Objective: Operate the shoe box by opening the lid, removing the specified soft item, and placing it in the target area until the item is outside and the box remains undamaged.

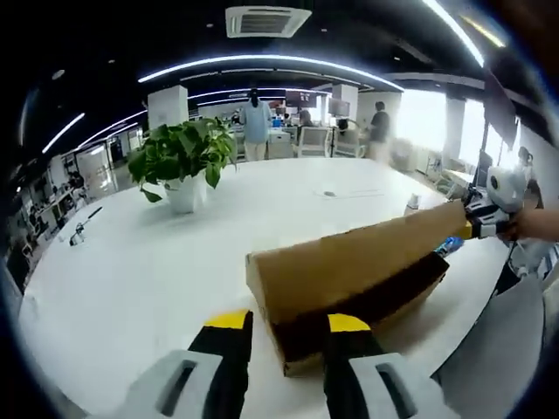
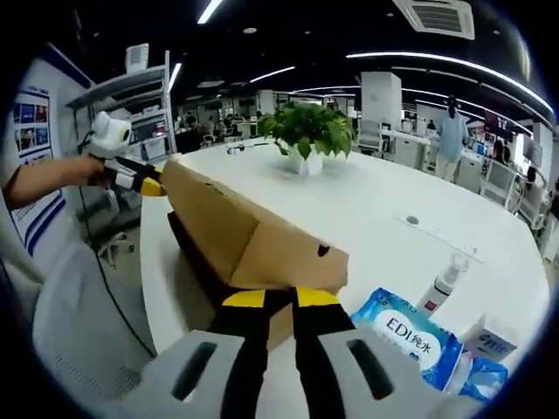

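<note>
brown cardboard shoe box [image 1: 349, 279] – on white round table [image 1: 131, 271], lid lifted on a slant | left gripper [image 1: 288, 327] grips lid edge at one end | right gripper [image 2: 279, 301] pinches lid edge at other end | lid light, thin, bends easily – hold by rim, lift evenly

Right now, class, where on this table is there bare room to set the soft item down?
Bare white table stretches between the shoe box and the potted plant. It is crowded beside the box's other end, where the wipes pack and spray bottle sit.
</note>
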`<state>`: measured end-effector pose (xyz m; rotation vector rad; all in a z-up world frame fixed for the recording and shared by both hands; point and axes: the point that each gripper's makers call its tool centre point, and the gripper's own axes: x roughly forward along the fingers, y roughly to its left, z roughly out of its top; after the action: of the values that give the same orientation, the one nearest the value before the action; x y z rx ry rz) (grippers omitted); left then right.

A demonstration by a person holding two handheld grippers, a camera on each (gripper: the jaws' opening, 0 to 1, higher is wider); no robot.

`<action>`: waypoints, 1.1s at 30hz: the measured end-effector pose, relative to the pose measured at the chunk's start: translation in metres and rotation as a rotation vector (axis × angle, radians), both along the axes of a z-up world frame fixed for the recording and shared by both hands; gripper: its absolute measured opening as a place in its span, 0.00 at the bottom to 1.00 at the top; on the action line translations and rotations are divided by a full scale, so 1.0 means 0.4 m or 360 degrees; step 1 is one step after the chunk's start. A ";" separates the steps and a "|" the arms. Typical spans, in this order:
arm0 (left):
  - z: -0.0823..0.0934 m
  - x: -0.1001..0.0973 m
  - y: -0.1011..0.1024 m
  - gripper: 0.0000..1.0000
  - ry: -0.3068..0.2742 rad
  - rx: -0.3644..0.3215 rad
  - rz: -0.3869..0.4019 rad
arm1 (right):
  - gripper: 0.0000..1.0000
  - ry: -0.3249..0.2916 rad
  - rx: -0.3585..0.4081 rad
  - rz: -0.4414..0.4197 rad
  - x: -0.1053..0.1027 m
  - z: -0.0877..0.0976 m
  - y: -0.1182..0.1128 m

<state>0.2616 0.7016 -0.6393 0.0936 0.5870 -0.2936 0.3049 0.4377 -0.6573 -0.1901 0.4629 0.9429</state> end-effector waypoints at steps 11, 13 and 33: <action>-0.037 -0.019 -0.021 0.38 0.0052 0.0039 -0.0102 | 0.20 -0.0015 -0.0024 0.0118 -0.058 -0.034 0.014; -0.044 -0.021 -0.021 0.38 0.0063 0.0035 -0.0106 | 0.21 -0.0005 -0.0026 0.0129 -0.064 -0.039 0.015; -0.132 -0.030 -0.028 0.47 0.0227 -0.0006 -0.0121 | 0.29 0.0168 -0.0071 0.0148 -0.098 -0.110 0.029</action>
<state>0.2496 0.6905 -0.6919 0.0922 0.7255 -0.3775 0.2656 0.4495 -0.7015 -0.2042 0.5767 1.0373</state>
